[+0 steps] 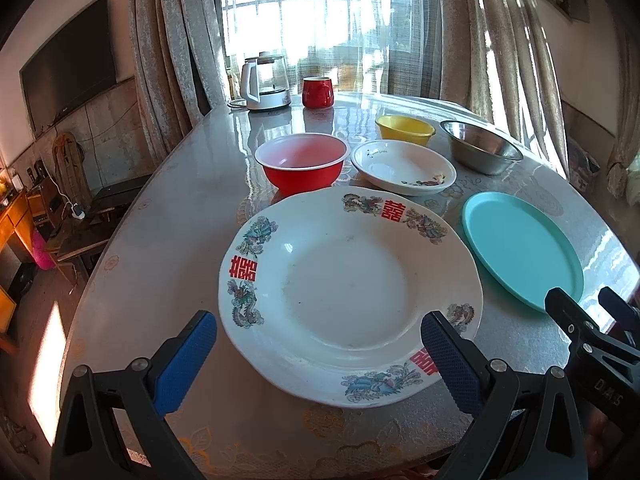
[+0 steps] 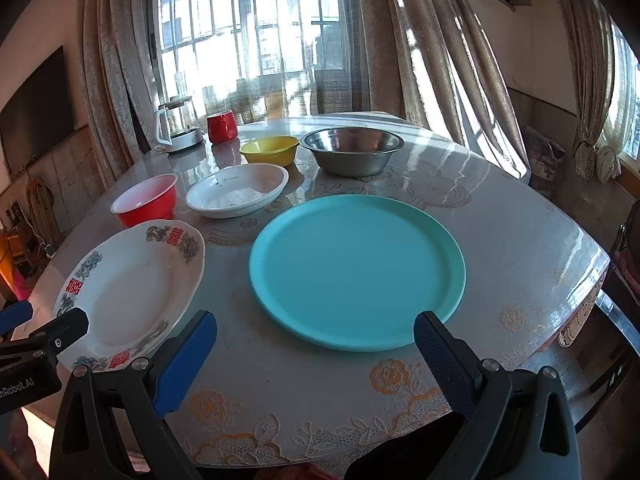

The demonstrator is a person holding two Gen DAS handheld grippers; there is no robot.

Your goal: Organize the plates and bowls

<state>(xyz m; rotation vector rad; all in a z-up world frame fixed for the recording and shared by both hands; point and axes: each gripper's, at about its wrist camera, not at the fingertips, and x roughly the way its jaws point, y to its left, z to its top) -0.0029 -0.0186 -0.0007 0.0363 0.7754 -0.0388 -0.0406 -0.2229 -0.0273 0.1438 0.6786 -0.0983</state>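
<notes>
Your left gripper (image 1: 318, 356) hangs wide open over the near edge of the counter (image 1: 160, 240), holding nothing; its blue pads (image 1: 188, 360) sit either side of the near rim of the large white plate with red characters (image 1: 348, 292), the right pad overlapping that rim in the left wrist view, though you cannot tell whether it touches. Your right gripper (image 2: 316, 354) is just as wide open and empty, its pads flanking the near rim of the turquoise plate (image 2: 356, 268).

The two plates lie flat, side by side at the near edge, the white one to the left and the turquoise one to the right, close but apart. Behind the white plate stands the red bowl (image 1: 301, 162), upright, near the plate's far rim. To its right lies the small white dish with a flower print (image 1: 403, 166), and beyond that the yellow bowl (image 1: 405, 129). The steel bowl (image 1: 480, 146) stands to the right of the yellow one, apart from it. At the far left of the counter stand a glass kettle (image 1: 264, 82) and a red mug (image 1: 317, 92), side by side in front of the curtained window (image 1: 320, 12).
</notes>
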